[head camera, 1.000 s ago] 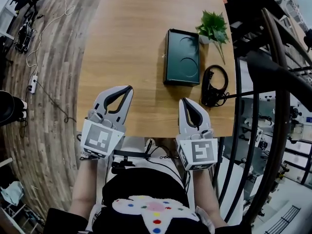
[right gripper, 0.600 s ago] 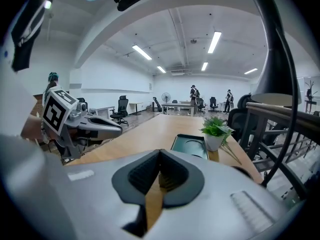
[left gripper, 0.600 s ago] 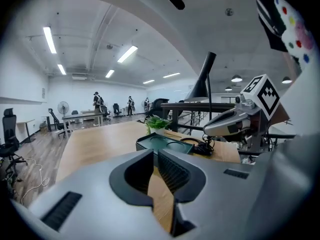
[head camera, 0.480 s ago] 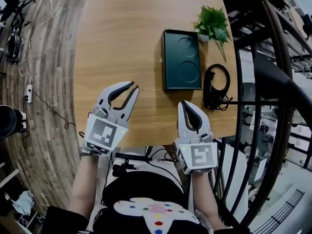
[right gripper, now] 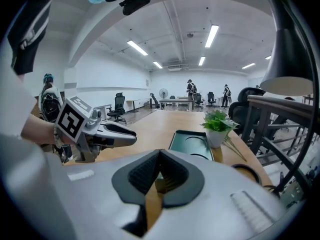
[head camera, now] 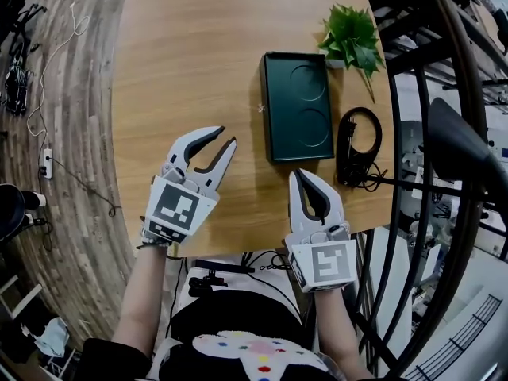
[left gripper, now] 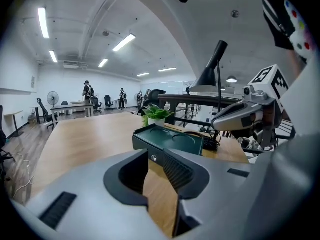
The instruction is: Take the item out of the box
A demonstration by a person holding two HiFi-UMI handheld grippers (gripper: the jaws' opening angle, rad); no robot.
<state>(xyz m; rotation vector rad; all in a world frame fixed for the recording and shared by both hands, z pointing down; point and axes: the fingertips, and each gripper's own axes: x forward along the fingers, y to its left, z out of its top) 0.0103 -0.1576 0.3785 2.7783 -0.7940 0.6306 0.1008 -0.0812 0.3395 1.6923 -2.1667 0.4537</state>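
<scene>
Box (head camera: 298, 105), dark green, lies flat on the wooden surface (head camera: 190, 54), with two round shapes pressed into its top. It looks shut, but that is hard to tell from here. A little green plant (head camera: 352, 38) in a white pot stands just beside its far right corner. A black cord (head camera: 357, 145) lies curled up along its right side. The left tongs (head camera: 226, 136) are over the surface, near the box's near left corner but not touching it. Their two jaws have just been opening and stand apart, with nothing between them, only bare wood behind. The right tongs (head camera: 296, 173) are just in front of the box's near end, apart from it. Their jaws are pressed together and hold nothing. A person's hands hold both tongs at the near edge of the surface
</scene>
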